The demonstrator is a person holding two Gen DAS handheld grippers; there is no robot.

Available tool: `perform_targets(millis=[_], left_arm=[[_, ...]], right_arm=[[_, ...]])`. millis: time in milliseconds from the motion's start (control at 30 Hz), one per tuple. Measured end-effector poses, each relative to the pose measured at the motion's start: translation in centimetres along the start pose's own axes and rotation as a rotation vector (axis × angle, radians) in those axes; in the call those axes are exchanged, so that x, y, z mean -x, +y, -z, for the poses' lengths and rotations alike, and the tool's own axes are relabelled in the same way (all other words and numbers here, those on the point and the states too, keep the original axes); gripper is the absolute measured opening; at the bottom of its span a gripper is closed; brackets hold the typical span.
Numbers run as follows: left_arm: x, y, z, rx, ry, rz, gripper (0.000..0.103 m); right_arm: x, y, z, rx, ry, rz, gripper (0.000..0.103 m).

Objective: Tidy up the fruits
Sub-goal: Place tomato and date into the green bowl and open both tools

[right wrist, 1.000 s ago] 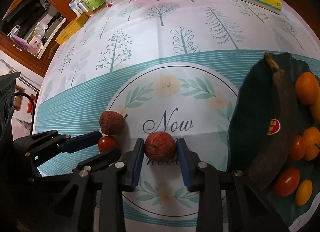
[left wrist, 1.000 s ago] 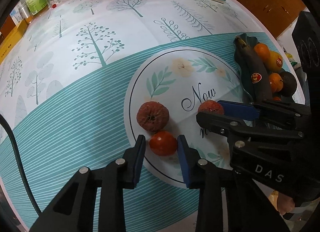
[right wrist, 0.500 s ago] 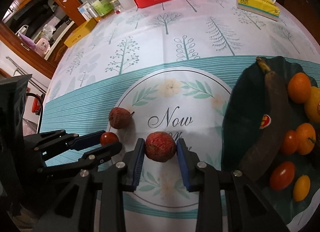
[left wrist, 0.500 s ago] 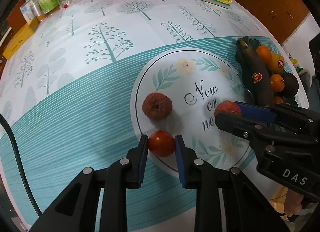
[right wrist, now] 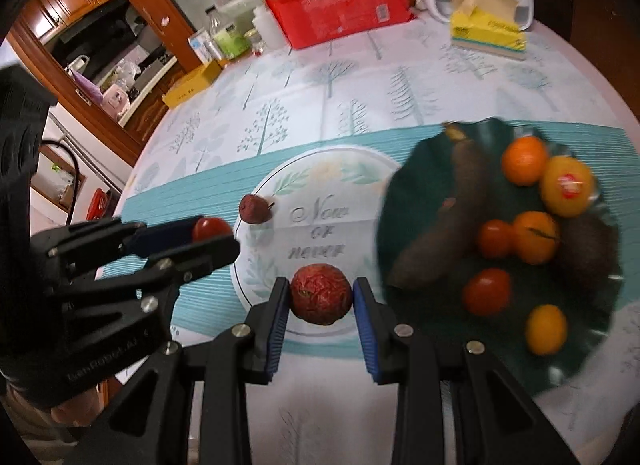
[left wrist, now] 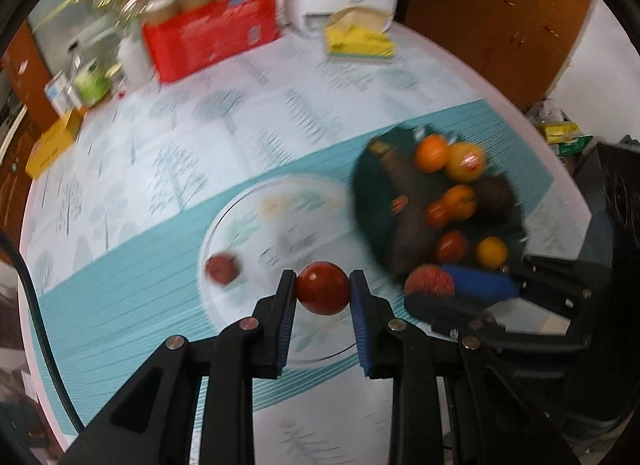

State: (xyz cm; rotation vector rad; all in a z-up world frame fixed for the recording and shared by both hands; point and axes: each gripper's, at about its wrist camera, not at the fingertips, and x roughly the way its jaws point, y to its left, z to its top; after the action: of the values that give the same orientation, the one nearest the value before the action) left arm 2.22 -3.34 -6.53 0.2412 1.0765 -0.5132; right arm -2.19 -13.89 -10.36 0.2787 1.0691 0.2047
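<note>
Now we grip cherry tomato [left wrist: 323, 287] in left gripper [left wrist: 323, 293], wrinkled passion fruit [right wrist: 321, 293] in right gripper [right wrist: 321, 297]; dark green fruit plate [right wrist: 416, 201] right of frame already loaded; one shrivelled fruit [right wrist: 254, 209] left on tablecloth.

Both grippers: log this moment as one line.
left gripper: shut on tomato | right gripper: shut on wrinkled fruit | plate: fruit inside | one fruit on cloth

The plate [right wrist: 408, 201] sits on the counter [right wrist: 360, 77], with fruit in it. One small fruit [right wrist: 255, 209] lies left of the plate. Boxes [right wrist: 340, 5] stand behind.
</note>
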Motion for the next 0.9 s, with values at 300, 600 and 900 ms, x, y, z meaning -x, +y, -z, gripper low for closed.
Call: perform_targets(millis=[300,600,900], left_arm=[[0.9,-6.9,-6.8,-0.020,-0.062,0.008,0.025],[-4.9,-10.3,-9.1,-0.024,0.035,-0.014,0.025],[-10.7,-11.4,-8.6,-0.019,0.141,-0.044,0.025]], right_arm=[[7.7,-5.4,-0.8,-0.008,-0.098,0.067,0.033],[5.7,-10.4,0.1,-0.019,-0.027,0.091,0.033],[2.3,-12.0,1.2,0.000,0.074,0.057,0.033]])
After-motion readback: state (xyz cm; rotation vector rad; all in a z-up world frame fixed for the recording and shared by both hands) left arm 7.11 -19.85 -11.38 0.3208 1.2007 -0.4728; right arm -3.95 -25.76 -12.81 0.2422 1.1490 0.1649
